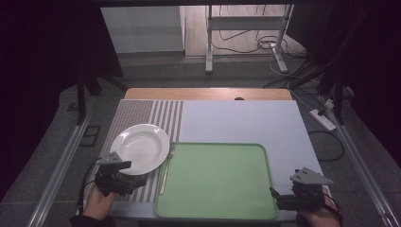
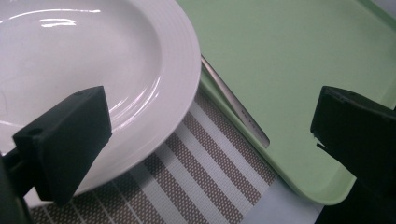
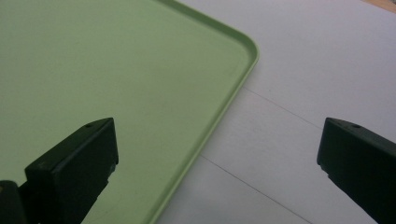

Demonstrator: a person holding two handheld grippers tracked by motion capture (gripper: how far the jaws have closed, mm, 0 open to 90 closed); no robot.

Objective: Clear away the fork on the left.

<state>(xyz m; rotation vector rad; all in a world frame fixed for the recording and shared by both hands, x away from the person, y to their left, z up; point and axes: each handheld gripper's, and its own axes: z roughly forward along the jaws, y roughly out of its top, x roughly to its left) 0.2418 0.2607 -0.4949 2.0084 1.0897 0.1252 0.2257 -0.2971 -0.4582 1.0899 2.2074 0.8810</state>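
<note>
A: What's on the desk [image 1: 246, 123]?

B: A green tray [image 1: 217, 182] sits at the near middle, nothing on it. To its left is a white plate [image 1: 142, 146] on a striped placemat [image 1: 156, 113]. A slim utensil [image 1: 165, 172], pale in the high view, lies between plate and tray, right along the tray's left edge.

A: And the left tongs [image 1: 124, 178]?

B: Held in the person's left hand [image 1: 99, 201] at the near left corner, just at the plate's near rim. In the left gripper view the 2 jaws stand wide apart with nothing between them. 1 jaw hangs over the plate's rim [image 2: 182, 93], the other over the tray's corner [image 2: 327, 186], with the placemat stripes [image 2: 205, 172] and the utensil [image 2: 236, 105] in the gap.

A: Are they touching the plate?

B: I cannot tell; the jaw overlaps it in the picture, but contact isn't clear.

A: The right tongs [image 1: 279, 201]?

B: At the near right, beside the tray's near right corner, in the right hand [image 1: 319, 215]. Jaws also spread wide, gripping nothing. In the right gripper view, 1 jaw sits over the tray [image 3: 116, 70], the other over the pale desk surface [image 3: 303, 70], with the tray's rounded corner between them.
</note>
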